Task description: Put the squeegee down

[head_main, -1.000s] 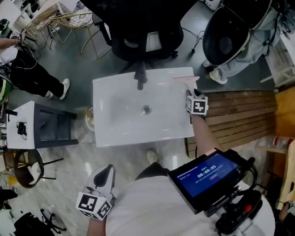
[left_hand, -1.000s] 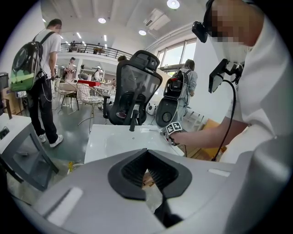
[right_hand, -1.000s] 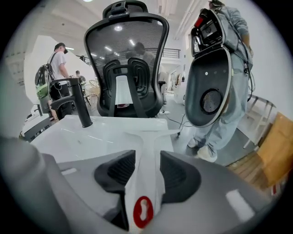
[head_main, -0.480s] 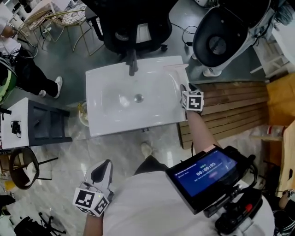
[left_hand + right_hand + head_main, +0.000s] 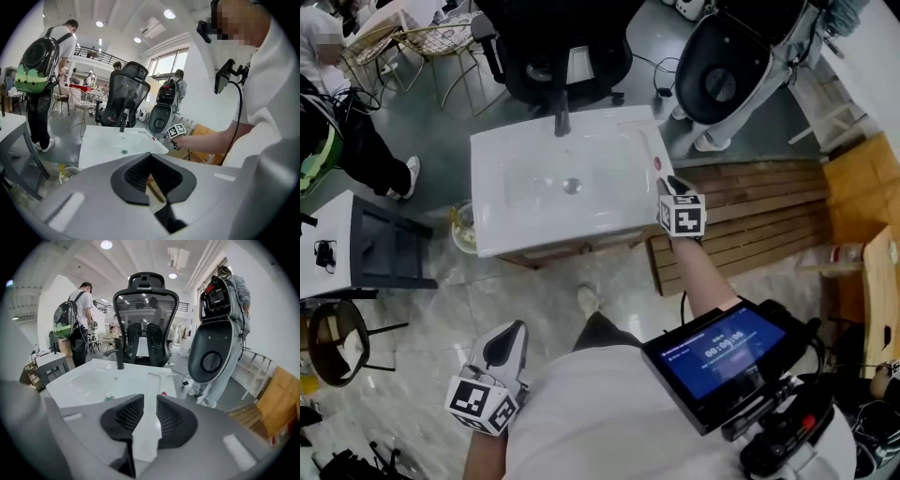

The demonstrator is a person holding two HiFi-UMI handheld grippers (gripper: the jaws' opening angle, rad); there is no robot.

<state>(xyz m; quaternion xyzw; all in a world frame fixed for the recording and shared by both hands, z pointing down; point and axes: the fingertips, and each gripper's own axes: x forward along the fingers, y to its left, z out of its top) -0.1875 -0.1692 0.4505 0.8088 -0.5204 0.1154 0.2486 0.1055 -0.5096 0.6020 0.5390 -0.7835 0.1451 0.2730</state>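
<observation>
Your right arm (image 5: 698, 267) is stretched forward with the right gripper (image 5: 672, 183) angled down, its jaws closing with nothing between them. Your left gripper (image 5: 508, 349) hangs low at your left side, pointing forward and slightly down, jaws a little apart and empty.

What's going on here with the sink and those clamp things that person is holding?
A person stands at a white sink with a two-jaw gripper in each hand. The squeegee lies flat on the sink's far right corner, right of the black tap, and nothing is holding it. The right gripper hovers by the sink's right edge, its jaws closing on nothing. The left gripper hangs low at the person's side, open and empty. The squeegee looks put down.
</observation>
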